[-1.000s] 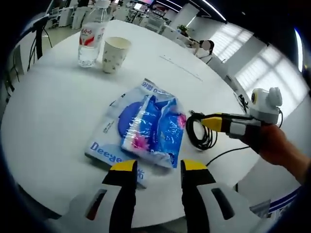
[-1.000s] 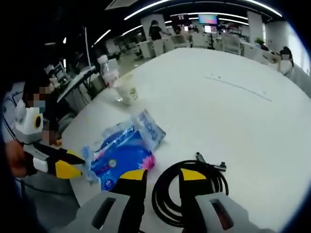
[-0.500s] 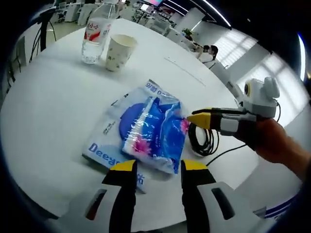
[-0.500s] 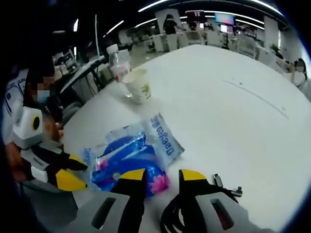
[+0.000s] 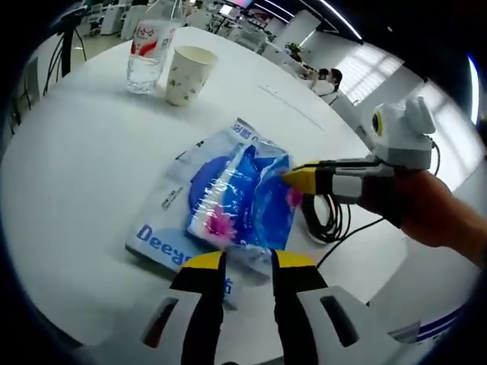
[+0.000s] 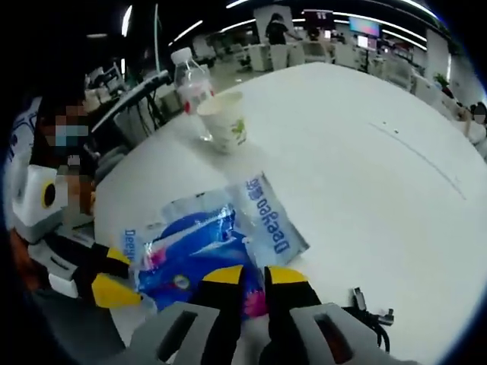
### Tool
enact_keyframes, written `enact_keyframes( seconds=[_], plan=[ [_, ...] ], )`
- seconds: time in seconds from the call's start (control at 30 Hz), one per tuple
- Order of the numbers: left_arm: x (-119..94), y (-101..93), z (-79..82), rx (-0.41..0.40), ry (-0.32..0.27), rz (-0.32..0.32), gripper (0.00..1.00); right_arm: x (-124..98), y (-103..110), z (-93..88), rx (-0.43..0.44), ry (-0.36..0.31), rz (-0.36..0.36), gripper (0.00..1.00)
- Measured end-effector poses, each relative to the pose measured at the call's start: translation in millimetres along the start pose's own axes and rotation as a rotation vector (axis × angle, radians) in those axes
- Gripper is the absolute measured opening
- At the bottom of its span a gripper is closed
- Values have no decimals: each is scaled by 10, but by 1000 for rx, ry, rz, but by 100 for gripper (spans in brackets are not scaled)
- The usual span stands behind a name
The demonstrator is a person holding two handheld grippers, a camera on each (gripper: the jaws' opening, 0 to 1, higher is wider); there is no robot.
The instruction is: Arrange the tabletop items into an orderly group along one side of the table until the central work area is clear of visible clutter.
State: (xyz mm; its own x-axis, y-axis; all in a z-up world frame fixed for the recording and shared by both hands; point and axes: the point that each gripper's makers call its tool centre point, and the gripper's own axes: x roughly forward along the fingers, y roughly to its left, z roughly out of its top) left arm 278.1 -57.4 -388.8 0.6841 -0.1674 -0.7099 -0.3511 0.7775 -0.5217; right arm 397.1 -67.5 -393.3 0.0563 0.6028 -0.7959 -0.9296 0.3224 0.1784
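Right claw (image 6: 253,275) nearly closed on the blue packet (image 5: 236,199) edge at frame centre, left claw (image 5: 248,262) narrowly open beside its near edge; looks light, crinkly, slippery film, so pinch the seam, clear of cable (image 5: 329,220).

**Office behind the round white surface**

The white surface (image 5: 91,152) carries the things. Beyond it lies an open office: rows of desks (image 6: 358,65) with a lit screen (image 6: 364,24), ceiling light strips (image 6: 190,30), bright windows (image 5: 396,106), and seated people (image 5: 329,80) in the distance. A dark stand (image 5: 65,46) rises at the far edge.
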Motion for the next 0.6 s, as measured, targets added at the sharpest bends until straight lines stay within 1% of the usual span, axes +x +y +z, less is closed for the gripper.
enact_keyframes(
  seconds=[0.03,0.07,0.23,0.3,0.37,0.43,0.6],
  plan=[
    [0,-2,5,4,-4,-3,13,-19,-3,-1,5,-4,1,1],
    [1,-7,14,11,-9,-7,12,-53,26,-7,16,-9,4,1],
    [-5,-32,19,47,-7,-10,9,-124,15,-26,28,-23,3,0],
    [-9,-34,16,55,-7,-12,8,-184,45,-30,39,-34,2,0],
    [-14,-32,14,55,-8,-14,6,-196,13,-11,45,-43,1,0],
    [-25,-29,16,56,-10,-15,5,-235,24,-27,55,-52,-2,0],
    [-52,-20,24,62,-14,-17,3,-240,-17,-101,86,-69,-9,0]
  ],
)
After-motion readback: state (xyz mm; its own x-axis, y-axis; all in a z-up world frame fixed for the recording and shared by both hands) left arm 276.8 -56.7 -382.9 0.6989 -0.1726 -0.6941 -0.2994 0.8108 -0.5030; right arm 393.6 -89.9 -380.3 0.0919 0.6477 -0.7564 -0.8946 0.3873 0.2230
